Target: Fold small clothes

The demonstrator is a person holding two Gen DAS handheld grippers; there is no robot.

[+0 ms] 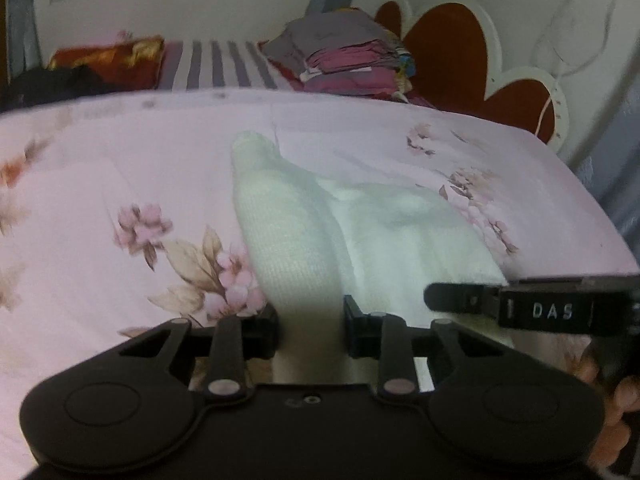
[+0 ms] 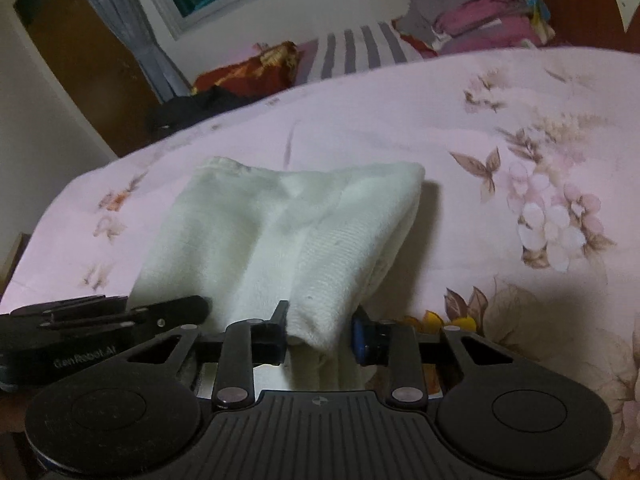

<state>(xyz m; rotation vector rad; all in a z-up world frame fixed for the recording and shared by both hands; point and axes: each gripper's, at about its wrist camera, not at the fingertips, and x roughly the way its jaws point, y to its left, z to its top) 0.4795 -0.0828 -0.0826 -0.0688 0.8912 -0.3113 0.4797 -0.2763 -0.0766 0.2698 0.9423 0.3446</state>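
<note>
Left tool (image 1: 310, 322), right tool (image 2: 320, 334): both grasping white cloth (image 2: 288, 232) | floral sheet (image 1: 120, 184) | clothes stack (image 1: 352, 60) behind

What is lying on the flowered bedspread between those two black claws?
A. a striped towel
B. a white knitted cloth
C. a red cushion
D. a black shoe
B: a white knitted cloth lies on the pink flowered bedspread, its near edge running between each gripper's fingers.

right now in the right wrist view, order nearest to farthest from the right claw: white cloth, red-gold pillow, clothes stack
1. white cloth, between the right claw's jaws
2. red-gold pillow, far left, beyond the bedspread
3. clothes stack, far right; barely farther, nearly a tie
</note>
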